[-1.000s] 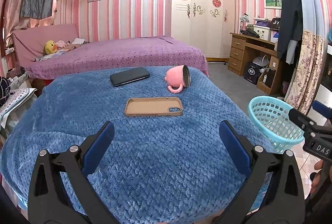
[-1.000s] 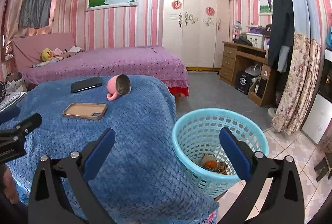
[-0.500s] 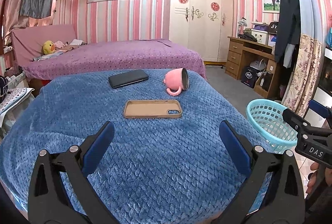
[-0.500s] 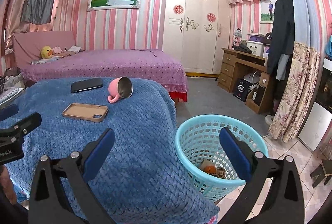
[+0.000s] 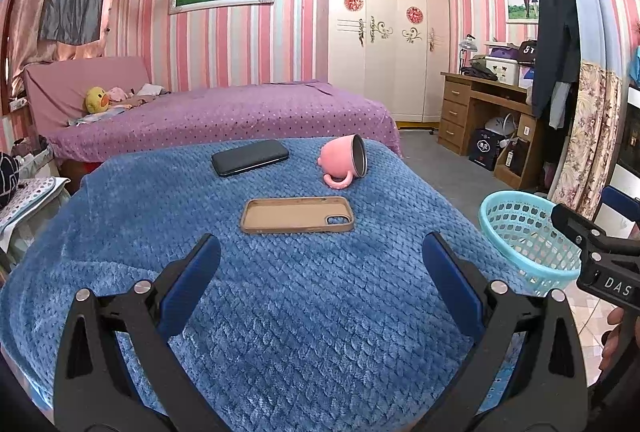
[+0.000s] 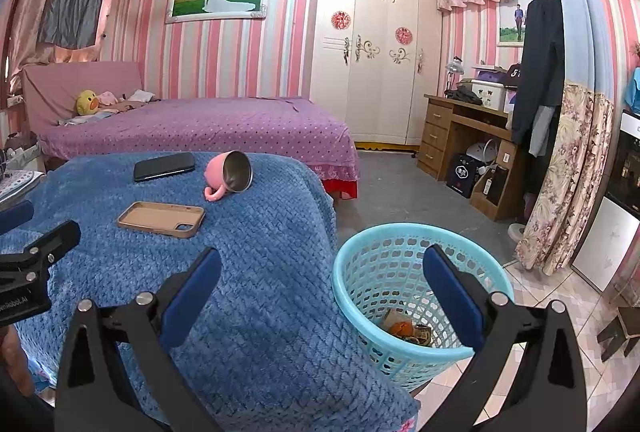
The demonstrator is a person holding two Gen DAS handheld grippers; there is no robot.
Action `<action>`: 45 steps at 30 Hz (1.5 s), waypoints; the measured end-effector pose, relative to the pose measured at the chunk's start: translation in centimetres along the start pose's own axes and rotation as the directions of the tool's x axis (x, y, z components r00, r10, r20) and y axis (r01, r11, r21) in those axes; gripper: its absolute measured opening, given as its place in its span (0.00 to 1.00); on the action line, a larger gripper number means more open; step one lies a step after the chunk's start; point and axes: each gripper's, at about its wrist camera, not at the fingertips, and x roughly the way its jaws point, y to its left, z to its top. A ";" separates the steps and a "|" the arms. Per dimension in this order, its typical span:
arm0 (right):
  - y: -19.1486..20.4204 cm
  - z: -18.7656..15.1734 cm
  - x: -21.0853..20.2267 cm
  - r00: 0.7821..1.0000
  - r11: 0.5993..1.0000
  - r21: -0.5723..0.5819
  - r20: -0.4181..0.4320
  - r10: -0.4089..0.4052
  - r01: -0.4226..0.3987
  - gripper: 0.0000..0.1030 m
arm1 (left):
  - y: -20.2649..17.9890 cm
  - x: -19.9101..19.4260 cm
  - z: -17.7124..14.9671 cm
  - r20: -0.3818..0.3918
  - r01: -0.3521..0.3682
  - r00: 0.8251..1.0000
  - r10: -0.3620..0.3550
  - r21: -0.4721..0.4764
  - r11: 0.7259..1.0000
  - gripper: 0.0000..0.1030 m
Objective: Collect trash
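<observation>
A light blue plastic basket (image 6: 416, 288) stands on the floor beside the blue-blanketed table (image 6: 248, 272); orange peel and other scraps (image 6: 404, 330) lie in its bottom. The basket also shows in the left wrist view (image 5: 524, 236). My right gripper (image 6: 320, 288) is open and empty, held above the table's right edge and the basket's left rim. My left gripper (image 5: 320, 272) is open and empty, above the near part of the table (image 5: 304, 312). No loose trash shows on the blanket.
On the blanket lie a tan phone case (image 5: 298, 215), a black phone (image 5: 250, 157) and a tipped pink mug (image 5: 346, 162). A purple bed (image 5: 224, 116) stands behind. A wooden desk (image 6: 464, 136) and curtain (image 6: 560, 176) stand at the right.
Both grippers have pulled back and risen slightly; the table objects and the basket appear a little farther and lower. Both stay open and empty.
</observation>
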 end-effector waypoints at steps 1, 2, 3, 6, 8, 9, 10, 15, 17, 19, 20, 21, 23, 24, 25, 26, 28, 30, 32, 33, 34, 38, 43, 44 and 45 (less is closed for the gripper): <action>0.0 0.0 -0.1 1.000 1.000 -0.002 0.002 0.000 0.000 0.96 | 0.0 0.0 -0.1 0.001 -0.002 1.000 0.002 -0.002 1.000 0.95; 0.1 0.0 -0.2 1.000 1.000 -0.004 0.003 -0.001 0.001 0.96 | 0.0 0.0 -0.1 0.001 -0.002 1.000 0.002 -0.003 1.000 0.95; 0.1 0.0 -0.2 1.000 1.000 -0.006 0.004 -0.002 0.002 0.96 | 0.0 0.0 -0.1 0.001 -0.003 1.000 0.003 -0.002 1.000 0.95; 0.1 0.0 -0.3 1.000 1.000 -0.005 0.006 -0.001 0.001 0.96 | 0.1 0.1 -0.1 0.004 -0.011 1.000 0.011 0.002 1.000 0.95; 0.2 0.1 -0.4 1.000 1.000 -0.004 0.009 0.000 0.000 0.96 | 0.2 0.2 -0.2 0.002 -0.016 1.000 0.016 0.005 1.000 0.95; 0.3 0.1 -0.4 1.000 1.000 -0.006 0.009 0.000 0.001 0.96 | 0.2 0.3 -0.3 -0.001 -0.016 1.000 0.016 0.004 1.000 0.95; 0.3 0.2 -0.4 1.000 1.000 -0.007 0.010 0.000 0.000 0.96 | 0.3 0.3 -0.3 -0.002 -0.016 1.000 0.016 0.001 1.000 0.95; 0.5 0.3 -0.4 1.000 1.000 -0.013 0.011 -0.002 0.002 0.96 | 0.7 0.4 -0.1 0.000 -0.013 1.000 0.013 -0.010 1.000 0.95; 0.6 0.3 -0.4 1.000 1.000 -0.019 0.010 -0.003 0.003 0.96 | 0.8 0.4 -0.1 0.000 -0.014 1.000 0.014 -0.008 1.000 0.95; 0.6 0.3 -0.4 1.000 1.000 -0.023 0.011 -0.007 0.007 0.96 | 0.8 0.3 -0.1 0.000 -0.016 1.000 0.016 -0.002 1.000 0.95; 0.6 0.3 -0.5 1.000 1.000 -0.024 0.012 -0.009 0.009 0.96 | 0.8 0.3 -0.1 0.001 -0.016 1.000 0.016 0.000 1.000 0.95; 0.5 0.3 -0.5 1.000 1.000 -0.022 0.014 -0.009 0.010 0.96 | 0.7 0.3 -0.1 0.001 -0.018 1.000 0.018 0.004 1.000 0.95; 0.4 0.3 -0.5 1.000 1.000 -0.020 0.014 -0.010 0.011 0.96 | 0.7 0.3 -0.1 0.000 -0.017 1.000 0.017 0.004 1.000 0.95; 0.4 0.3 -0.6 1.000 1.000 -0.021 0.014 -0.011 0.012 0.96 | 0.8 0.3 -0.1 -0.003 -0.013 1.000 0.013 0.003 1.000 0.95; 0.4 0.3 -0.6 1.000 1.000 -0.021 0.013 -0.012 0.012 0.96 | 0.8 0.3 -0.1 -0.005 -0.009 1.000 0.009 0.002 1.000 0.95; 0.4 0.3 -0.6 1.000 1.000 -0.021 0.013 -0.012 0.012 0.96 | 0.8 0.4 -0.1 -0.007 -0.005 1.000 0.005 0.000 1.000 0.95; 0.4 0.3 -0.6 1.000 1.000 -0.020 0.016 -0.012 0.012 0.96 | 0.8 0.4 -0.1 -0.007 -0.007 1.000 0.007 0.000 1.000 0.95; 0.3 0.4 -0.5 1.000 1.000 -0.018 0.016 -0.013 0.013 0.96 | 0.8 0.4 -0.1 -0.009 -0.009 1.000 0.009 -0.001 1.000 0.95; 0.2 0.4 -0.5 1.000 1.000 -0.015 0.018 -0.015 0.016 0.96 | 0.8 0.4 -0.1 -0.011 -0.009 1.000 0.009 -0.004 1.000 0.95; 0.2 0.3 -0.6 1.000 1.000 -0.015 0.020 -0.018 0.018 0.96 | 0.8 0.4 -0.1 -0.010 -0.009 1.000 0.009 -0.004 1.000 0.95; 0.1 0.4 -0.6 1.000 1.000 -0.015 0.023 -0.021 0.021 0.96 | 0.8 0.4 -0.1 -0.009 -0.009 1.000 0.009 -0.002 1.000 0.95; 0.1 0.3 -0.4 0.999 1.000 -0.013 0.024 -0.025 0.025 0.96 | 0.7 0.2 -0.1 0.001 -0.013 1.000 0.013 0.005 1.000 0.95; 0.2 0.2 -0.3 0.999 0.999 -0.015 0.022 -0.028 0.029 0.96 | 0.8 0.2 -0.1 -0.003 -0.013 1.000 0.013 -0.004 1.000 0.95; 0.2 0.2 -0.3 0.999 1.000 -0.015 0.022 -0.028 0.028 0.96 | 0.8 0.2 -0.1 -0.003 -0.013 1.000 0.013 -0.004 1.000 0.95; 0.3 0.2 -0.3 0.999 0.999 -0.015 0.023 -0.028 0.029 0.96 | 0.8 0.1 -0.1 -0.003 -0.013 1.000 0.013 -0.005 1.000 0.95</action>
